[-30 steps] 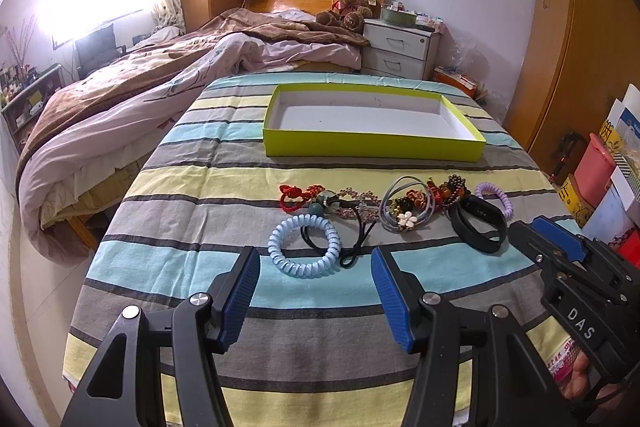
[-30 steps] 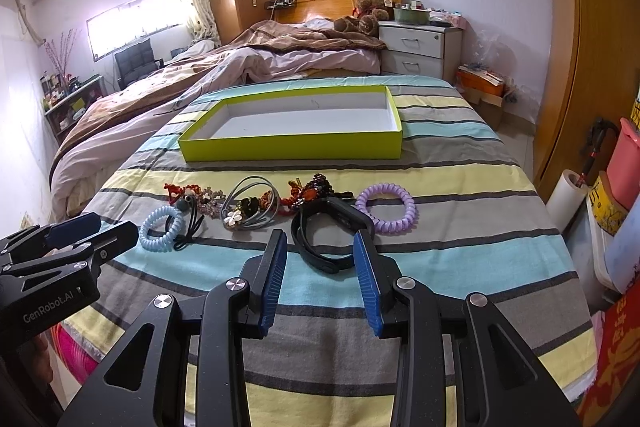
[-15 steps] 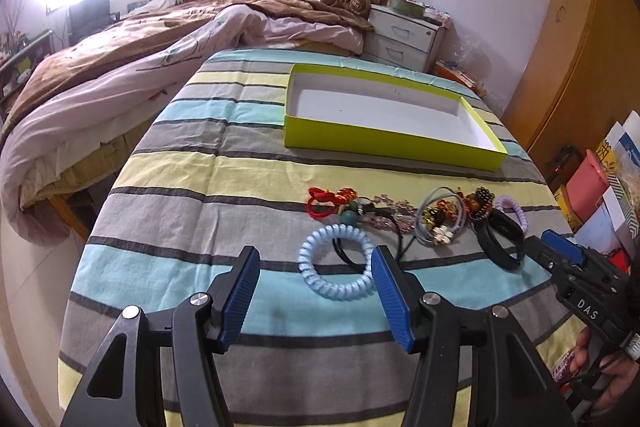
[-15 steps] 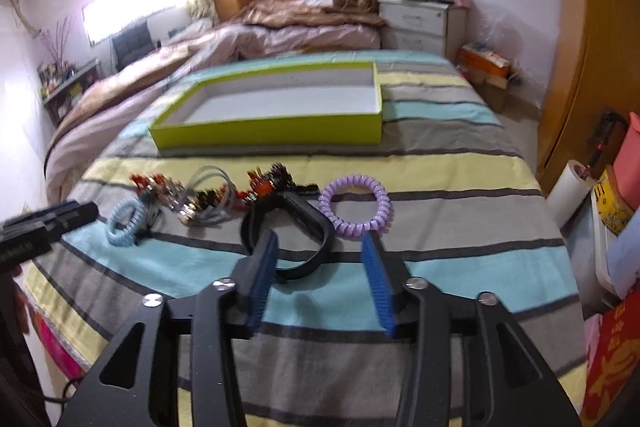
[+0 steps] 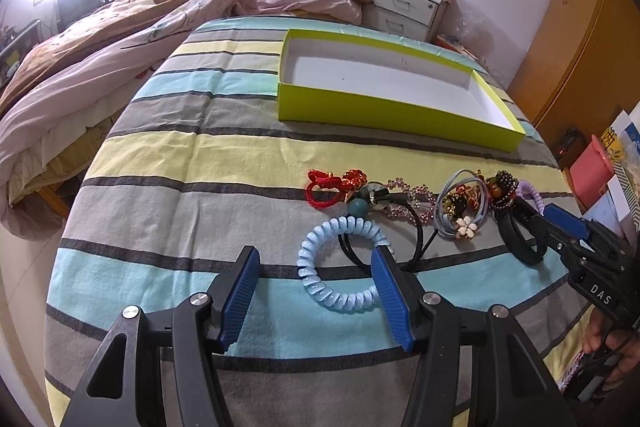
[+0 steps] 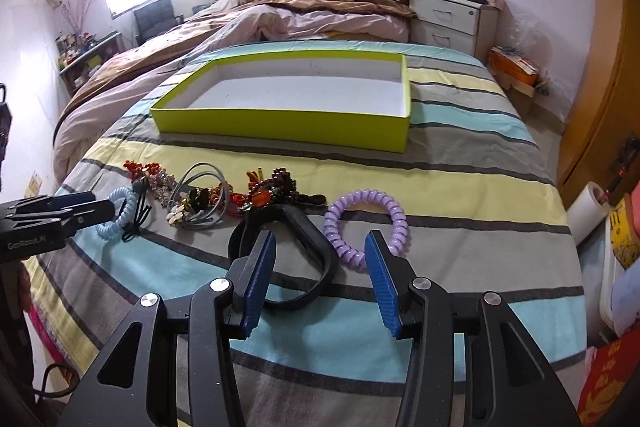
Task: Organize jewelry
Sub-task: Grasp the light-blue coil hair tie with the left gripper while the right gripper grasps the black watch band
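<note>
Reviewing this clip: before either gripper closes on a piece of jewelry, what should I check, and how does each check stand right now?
1. Left gripper jaws open: ok, nothing pinched.
2. Left gripper lined up on the blue coil hair tie: not ok, the tie lies against the right finger, not centred.
3. Right gripper jaws open: ok.
4. Right gripper has one target: not ok, both the black band and the purple coil hair tie lie near the gap.
5. Green box ready to receive: ok, it shows nothing inside.
6. Blue coil hair tie free of the black cord: cannot tell; they overlap.
</note>
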Tool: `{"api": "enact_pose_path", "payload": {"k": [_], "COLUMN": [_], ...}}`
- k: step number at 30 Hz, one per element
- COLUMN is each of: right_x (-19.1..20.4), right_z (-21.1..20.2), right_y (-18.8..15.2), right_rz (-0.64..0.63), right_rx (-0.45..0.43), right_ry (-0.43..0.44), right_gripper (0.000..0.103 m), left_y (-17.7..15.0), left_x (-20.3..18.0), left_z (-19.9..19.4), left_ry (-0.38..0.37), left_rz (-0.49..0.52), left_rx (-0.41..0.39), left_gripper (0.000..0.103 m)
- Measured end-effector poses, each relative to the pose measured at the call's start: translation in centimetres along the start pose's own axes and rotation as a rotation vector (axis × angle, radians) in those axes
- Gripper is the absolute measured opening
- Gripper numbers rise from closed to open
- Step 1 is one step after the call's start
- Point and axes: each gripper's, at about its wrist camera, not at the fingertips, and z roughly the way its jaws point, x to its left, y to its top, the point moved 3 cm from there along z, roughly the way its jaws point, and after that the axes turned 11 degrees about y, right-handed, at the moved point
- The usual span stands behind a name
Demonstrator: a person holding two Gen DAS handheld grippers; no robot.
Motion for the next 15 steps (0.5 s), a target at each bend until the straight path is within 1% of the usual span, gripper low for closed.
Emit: {"api": "enact_pose_path", "payload": {"k": [1, 2, 4, 7, 9, 10, 15], "right_x": [0.02, 0.12, 0.11, 0.15, 0.07, 0.06, 0.13], "right_z": [0.13, 0.25, 0.46, 0.48, 0.41, 0.32, -0.23], "right_y": [0.02, 0.03, 0.14, 0.17, 0.11, 0.02, -0.52], "right_rz": [-0.005, -0.015, -0.025, -0.03, -0.028, -0.031, -0.018], "right_rx": [0.006, 0.011, 0.026, 0.027, 0.03, 0.033, 0.043], "right_ry": [0.003, 0.005, 0.008, 0.009, 0.008, 0.002, 0.027], "right_gripper": [0.045, 0.037, 0.028, 0.027, 0.022, 0.017, 0.014], "left_y": [0.04, 0.13, 0.25, 0.28, 0.29, 0.3, 0.33], "left_x": [-0.06, -0.09, -0.05, -0.1, -0.2, -0.19, -0.18], "left_z": [0.27, 0.42, 0.52, 0.57, 0.67, 0.7, 0.74], "left_ry": [0.006, 0.011, 0.024, 0.045, 0.048, 0.05, 0.065], "left_rz": [0.004, 0.007, 0.005, 0.02, 0.033, 0.038, 0.056], "left_rx": [0.008, 0.011, 0.009, 0.006, 0.004, 0.004, 0.004], "left_gripper": [0.057, 0.057, 0.057, 0.057, 0.057, 0.057, 0.053]}}
